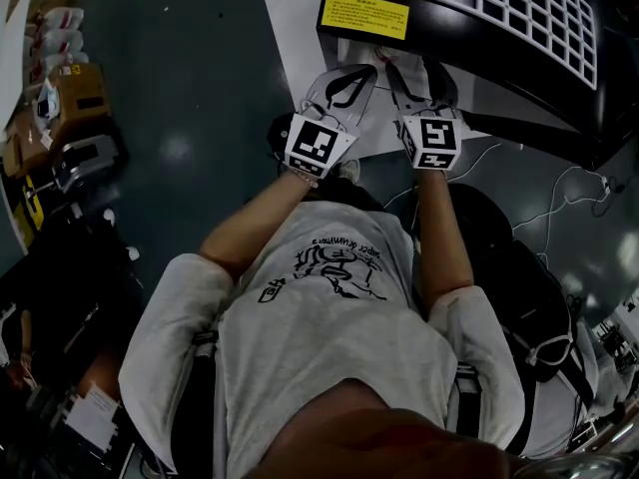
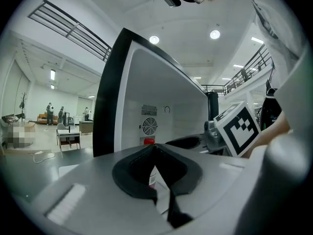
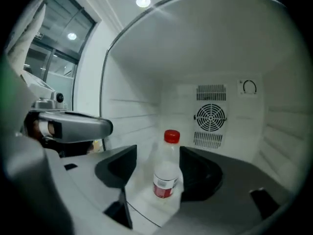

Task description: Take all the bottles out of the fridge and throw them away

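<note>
- The clear plastic bottle with a red cap (image 3: 167,173) stands upright at centre frame inside the white fridge (image 3: 230,58), between the right gripper's (image 3: 157,177) parted jaws, and is not gripped.
- The left gripper (image 2: 157,173), jaws pinched together and empty, sees only the cap; the right is nearer.

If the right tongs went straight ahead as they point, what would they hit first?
Probably the upright red-capped bottle in the fridge, centred between the open right tongs; depth is unclear.
</note>
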